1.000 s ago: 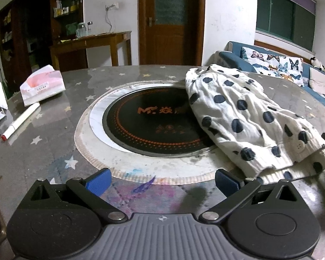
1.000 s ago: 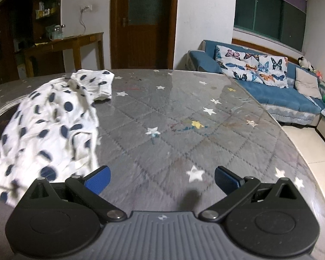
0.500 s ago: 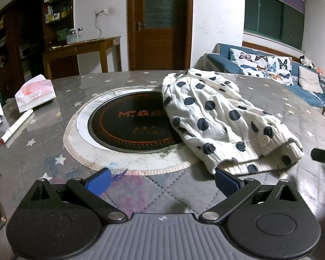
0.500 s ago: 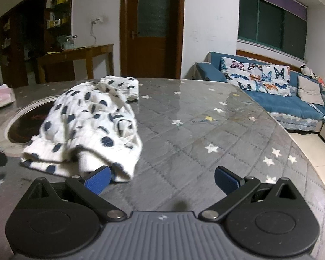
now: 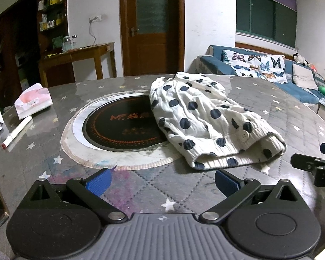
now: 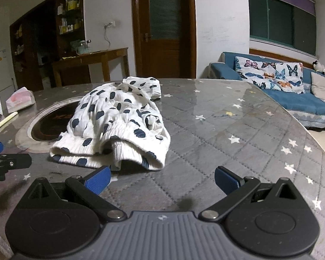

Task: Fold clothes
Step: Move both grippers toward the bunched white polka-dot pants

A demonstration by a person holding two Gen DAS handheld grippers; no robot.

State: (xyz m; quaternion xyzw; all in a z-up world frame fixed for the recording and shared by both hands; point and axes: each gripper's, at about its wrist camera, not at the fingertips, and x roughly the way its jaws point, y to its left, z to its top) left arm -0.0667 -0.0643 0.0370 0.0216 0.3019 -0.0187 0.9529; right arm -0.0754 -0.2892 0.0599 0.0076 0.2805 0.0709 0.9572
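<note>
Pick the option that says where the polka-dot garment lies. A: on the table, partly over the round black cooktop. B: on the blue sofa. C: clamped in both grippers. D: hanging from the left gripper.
A: the polka-dot garment lies crumpled on the table, one edge over the round black cooktop, while the left gripper and right gripper are open and hold nothing.
</note>
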